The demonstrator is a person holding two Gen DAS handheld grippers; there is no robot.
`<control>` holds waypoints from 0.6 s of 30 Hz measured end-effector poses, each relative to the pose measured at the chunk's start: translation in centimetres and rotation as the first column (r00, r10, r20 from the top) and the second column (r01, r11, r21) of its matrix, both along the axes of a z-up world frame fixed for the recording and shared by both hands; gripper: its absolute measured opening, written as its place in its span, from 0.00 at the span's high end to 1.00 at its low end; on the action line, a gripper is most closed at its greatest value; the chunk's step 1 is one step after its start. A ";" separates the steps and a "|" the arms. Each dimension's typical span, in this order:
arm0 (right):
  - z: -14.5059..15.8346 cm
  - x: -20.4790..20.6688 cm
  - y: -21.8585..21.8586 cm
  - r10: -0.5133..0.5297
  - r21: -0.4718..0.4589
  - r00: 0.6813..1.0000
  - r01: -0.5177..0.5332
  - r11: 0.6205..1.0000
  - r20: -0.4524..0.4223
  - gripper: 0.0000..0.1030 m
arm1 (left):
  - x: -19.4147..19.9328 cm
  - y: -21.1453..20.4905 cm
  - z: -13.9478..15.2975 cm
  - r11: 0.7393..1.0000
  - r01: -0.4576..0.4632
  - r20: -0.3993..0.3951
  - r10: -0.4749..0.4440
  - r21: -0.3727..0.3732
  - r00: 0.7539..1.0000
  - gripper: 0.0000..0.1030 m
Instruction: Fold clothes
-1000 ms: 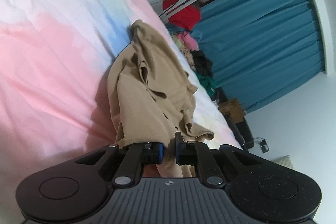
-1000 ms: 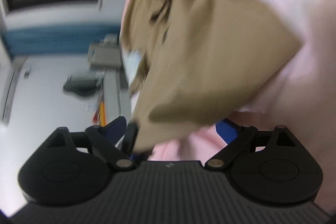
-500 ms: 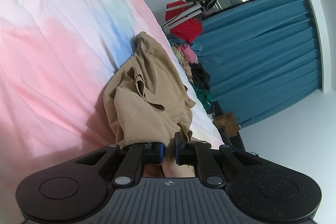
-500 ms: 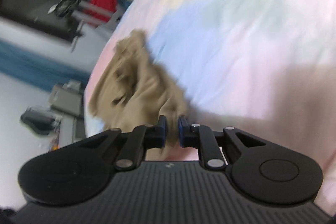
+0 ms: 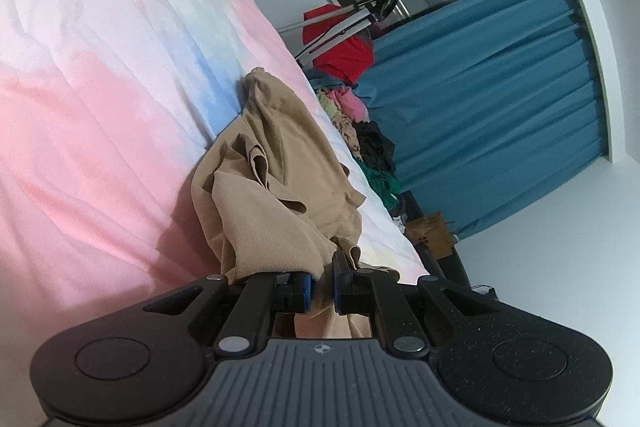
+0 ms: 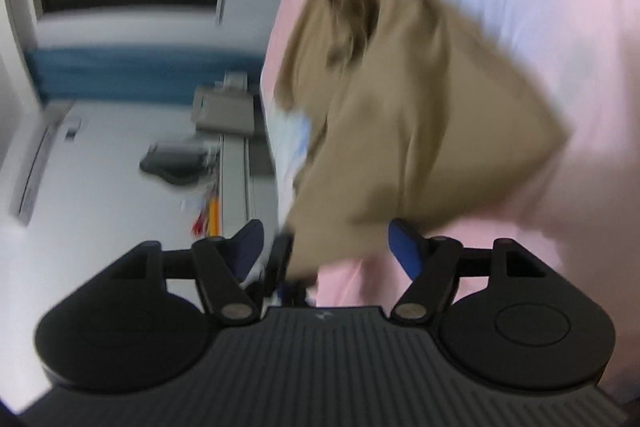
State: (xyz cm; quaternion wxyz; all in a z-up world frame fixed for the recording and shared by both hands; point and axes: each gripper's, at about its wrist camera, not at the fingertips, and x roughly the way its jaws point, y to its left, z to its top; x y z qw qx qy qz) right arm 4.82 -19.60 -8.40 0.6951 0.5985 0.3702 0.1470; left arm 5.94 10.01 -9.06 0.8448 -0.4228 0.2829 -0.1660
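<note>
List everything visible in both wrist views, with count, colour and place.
tan garment: one, tan, crumpled on the bedcover, one end in the left tool.
bedcover: one, pastel pink, white and blue, under the garment.
curtain: one, teal, right side of the left wrist view.
clothes pile: one heap, mixed pink, black and green, past the bed's far edge.
red cloth: one, red, on a metal stand by the dark doorway.
brown bag: one, brown, low beside the curtain.
left tool: one, black with blue pads, shut on the tan garment.
right tool: one, black with blue pads, just opening, garment between its fingers but not pinched.
</note>
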 end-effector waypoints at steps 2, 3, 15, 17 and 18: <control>-1.0 0.3 1.1 0.000 0.023 0.999 0.001 1.000 -0.036 0.31 | 0.0 -0.2 0.2 1.000 0.004 0.017 -0.004 0.013 1.000 0.91; -1.7 0.4 1.3 -0.019 0.041 0.999 0.021 0.999 -0.049 0.31 | -0.1 -0.3 0.4 1.000 0.004 0.026 -0.005 0.021 1.000 0.91; -2.3 0.1 0.2 -0.239 0.035 0.968 0.243 0.969 -0.079 0.82 | -0.9 -1.3 0.9 0.998 -0.017 0.065 0.014 0.058 0.998 0.91; -2.4 0.2 0.0 -0.248 0.004 0.964 0.249 0.968 -0.095 0.82 | -1.1 -1.4 0.9 0.999 -0.025 0.066 0.022 0.048 0.998 0.91; -2.2 0.1 -0.1 -0.260 -0.021 0.961 0.260 0.965 -0.097 0.82 | -1.2 -1.3 1.0 0.999 -0.027 0.067 0.024 0.046 0.997 0.91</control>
